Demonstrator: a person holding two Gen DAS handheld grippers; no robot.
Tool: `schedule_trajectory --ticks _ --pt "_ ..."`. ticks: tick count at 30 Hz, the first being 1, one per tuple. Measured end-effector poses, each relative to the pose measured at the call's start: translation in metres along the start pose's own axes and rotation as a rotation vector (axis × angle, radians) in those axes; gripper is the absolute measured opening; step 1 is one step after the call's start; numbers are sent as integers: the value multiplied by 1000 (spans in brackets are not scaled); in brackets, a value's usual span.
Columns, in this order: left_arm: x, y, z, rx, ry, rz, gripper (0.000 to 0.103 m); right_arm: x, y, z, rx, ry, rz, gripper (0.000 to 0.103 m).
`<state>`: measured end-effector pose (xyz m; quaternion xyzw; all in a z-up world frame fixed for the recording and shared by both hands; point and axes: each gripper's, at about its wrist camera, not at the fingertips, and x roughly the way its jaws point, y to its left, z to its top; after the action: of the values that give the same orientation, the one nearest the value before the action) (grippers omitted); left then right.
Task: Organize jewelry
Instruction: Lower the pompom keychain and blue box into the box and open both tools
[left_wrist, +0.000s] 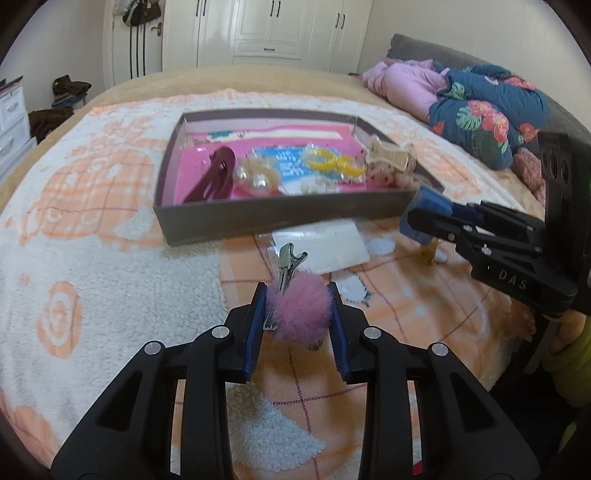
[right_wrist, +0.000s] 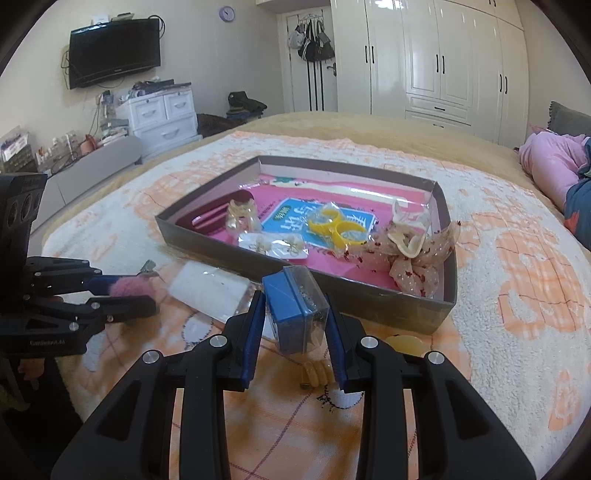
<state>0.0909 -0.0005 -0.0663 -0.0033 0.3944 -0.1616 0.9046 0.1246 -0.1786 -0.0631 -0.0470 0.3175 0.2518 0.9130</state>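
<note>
We hold a pink pom-pom hair clip (left_wrist: 297, 314) by its fluff in the left hand-held gripper (left_wrist: 298, 314), just short of the box (left_wrist: 280, 218) at twelve o'clock. Our right hand-held gripper (right_wrist: 295, 314) clamps a small blue case (right_wrist: 297, 308) near the box's front wall. The soft fluff could slip free, or the case twist out, and land on the bed (left_wrist: 110, 258).

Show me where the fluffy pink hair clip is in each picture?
Left wrist view: the pink hair clip sits low in the middle, pinched in the left gripper.
Right wrist view: it is at the far left, in that same gripper.
Shared landmark: the grey box just beyond it.
</note>
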Motion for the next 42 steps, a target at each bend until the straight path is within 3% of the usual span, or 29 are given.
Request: schedule_trajectory --ticks 14,42 --pt "-14 -1 32 -26 -80 5 23 -21 -11 15 46 -77 8 30" --pt "41 -19 97 -26 -106 -47 23 -25 -79 35 201 -146 -145 30"
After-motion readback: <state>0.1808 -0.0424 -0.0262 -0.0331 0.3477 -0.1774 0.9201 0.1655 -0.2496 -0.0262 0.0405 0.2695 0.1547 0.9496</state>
